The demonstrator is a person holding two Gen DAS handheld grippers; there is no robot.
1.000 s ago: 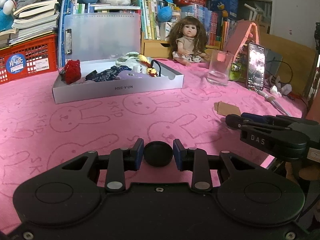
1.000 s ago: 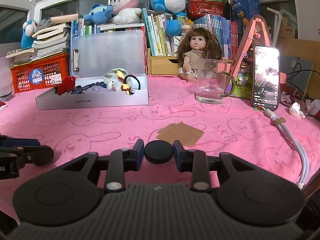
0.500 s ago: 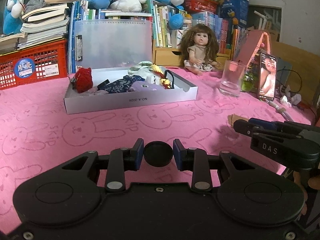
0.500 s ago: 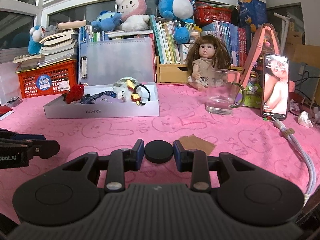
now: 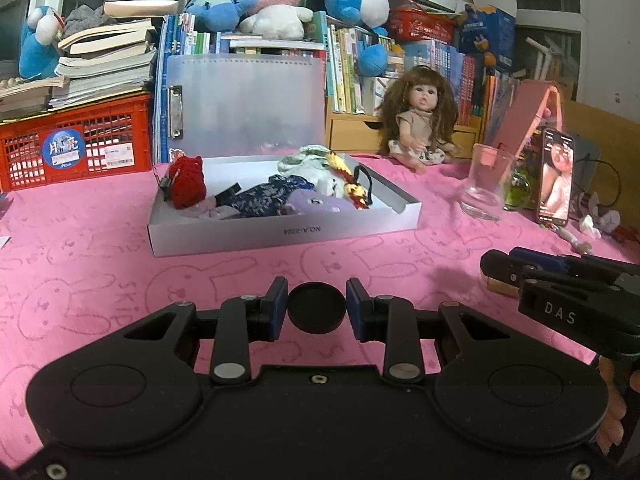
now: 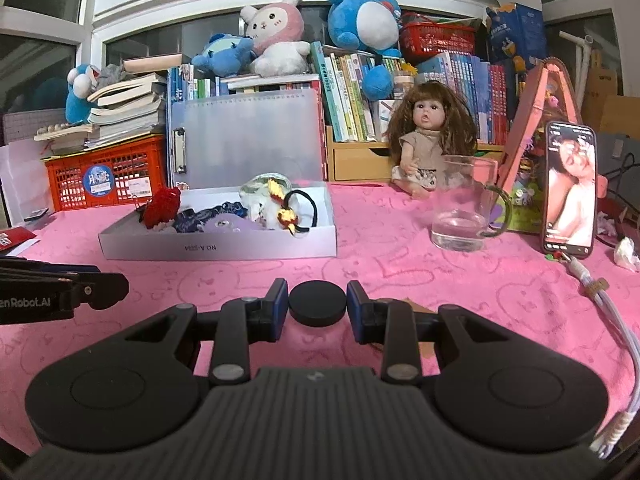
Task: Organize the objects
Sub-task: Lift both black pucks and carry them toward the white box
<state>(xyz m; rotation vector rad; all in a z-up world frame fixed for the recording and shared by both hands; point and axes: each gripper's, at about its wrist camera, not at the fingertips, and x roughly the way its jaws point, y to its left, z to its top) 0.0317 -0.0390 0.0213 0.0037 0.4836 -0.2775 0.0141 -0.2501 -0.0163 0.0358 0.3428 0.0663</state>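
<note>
So the white tray [image 5: 280, 236] with the small stuff in it sat on the pink bunny cloth [image 5: 100, 280], straight ahead of the left gripper [image 5: 317, 307] and well apart from it, nothing between them but bare cloth. Inside the tray: a red knitted piece [image 5: 187, 184] at its left end, a dark blue patterned fabric [image 5: 268, 198] in the middle, a purple plush [image 5: 316, 204] by the front wall, and a black hair tie [image 5: 366, 184] toward the right end. From the right gripper [image 6: 317, 307] the tray was ahead and off to the left. A glass cup [image 6: 460, 208] stood to the right of the tray, with the doll [image 6: 428, 148] behind it.

Compared with a second back, the tray sat closer to centre in the left view and the left hand had come up a bit; the right view barely changed.

Both grippers pointed slightly down at the cloth, side by side. Both had their jaws pulled in close with nothing between the pads, though the black disc in front makes the gap hard to judge.
</note>
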